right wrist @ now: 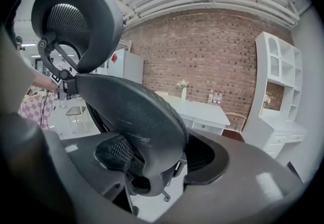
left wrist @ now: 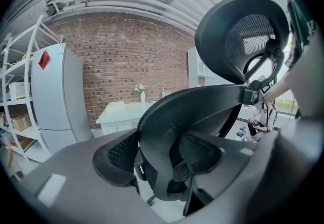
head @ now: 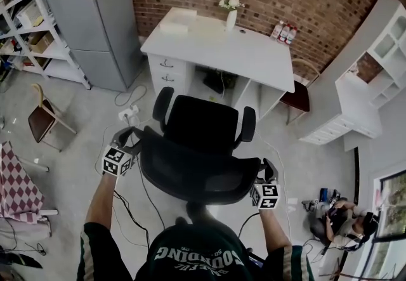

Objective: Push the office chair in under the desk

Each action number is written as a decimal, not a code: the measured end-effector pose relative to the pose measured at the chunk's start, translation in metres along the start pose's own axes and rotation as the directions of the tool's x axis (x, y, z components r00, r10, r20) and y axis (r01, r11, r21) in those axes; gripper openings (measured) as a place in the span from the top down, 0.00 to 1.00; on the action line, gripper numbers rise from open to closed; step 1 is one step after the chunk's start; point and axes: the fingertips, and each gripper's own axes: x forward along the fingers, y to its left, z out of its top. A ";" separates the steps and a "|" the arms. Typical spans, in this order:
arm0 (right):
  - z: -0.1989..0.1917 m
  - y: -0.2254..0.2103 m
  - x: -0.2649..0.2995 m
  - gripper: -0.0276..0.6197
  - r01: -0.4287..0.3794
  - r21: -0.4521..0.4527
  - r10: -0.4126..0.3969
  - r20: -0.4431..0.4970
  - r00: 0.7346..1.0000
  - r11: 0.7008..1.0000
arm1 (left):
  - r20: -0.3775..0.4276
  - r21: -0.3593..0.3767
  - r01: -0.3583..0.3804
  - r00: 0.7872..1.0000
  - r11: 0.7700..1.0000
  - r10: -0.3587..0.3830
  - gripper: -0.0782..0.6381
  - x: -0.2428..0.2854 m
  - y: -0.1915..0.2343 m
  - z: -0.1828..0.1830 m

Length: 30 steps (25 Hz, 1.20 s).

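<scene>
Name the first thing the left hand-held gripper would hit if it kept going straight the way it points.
The office chair's backrest: its rim already sits between the left hand-held gripper's jaws, so any advance presses straight into it. The desk stands well beyond.

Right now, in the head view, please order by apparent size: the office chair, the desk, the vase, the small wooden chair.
Office chair and desk: look alike; the chair is nearer, so unranked.
Small wooden chair.
Vase.

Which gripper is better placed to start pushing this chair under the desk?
Right, probably. Both clamp the backrest, but the right gripper holds the end farther from the desk, more from behind; the left gripper sits to the side.
</scene>
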 end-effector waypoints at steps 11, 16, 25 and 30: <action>0.026 -0.035 0.059 0.52 0.011 -0.006 -0.011 -0.055 0.998 1.000 | -0.018 0.002 0.015 1.000 1.000 -0.014 0.54 0.067 0.031 0.025; 0.040 -0.057 0.091 0.52 0.012 -0.016 -0.013 -0.051 0.999 1.000 | -0.012 0.006 0.000 1.000 1.000 0.000 0.54 0.099 0.044 0.038; 0.059 -0.094 0.140 0.53 0.000 -0.024 -0.001 -0.038 0.999 1.000 | 0.021 -0.006 -0.038 0.999 0.999 0.038 0.55 0.153 0.061 0.056; 0.064 -0.102 0.152 0.53 0.002 -0.021 -0.003 -0.029 1.000 1.000 | 0.024 -0.012 -0.063 0.998 0.998 0.064 0.55 0.169 0.068 0.061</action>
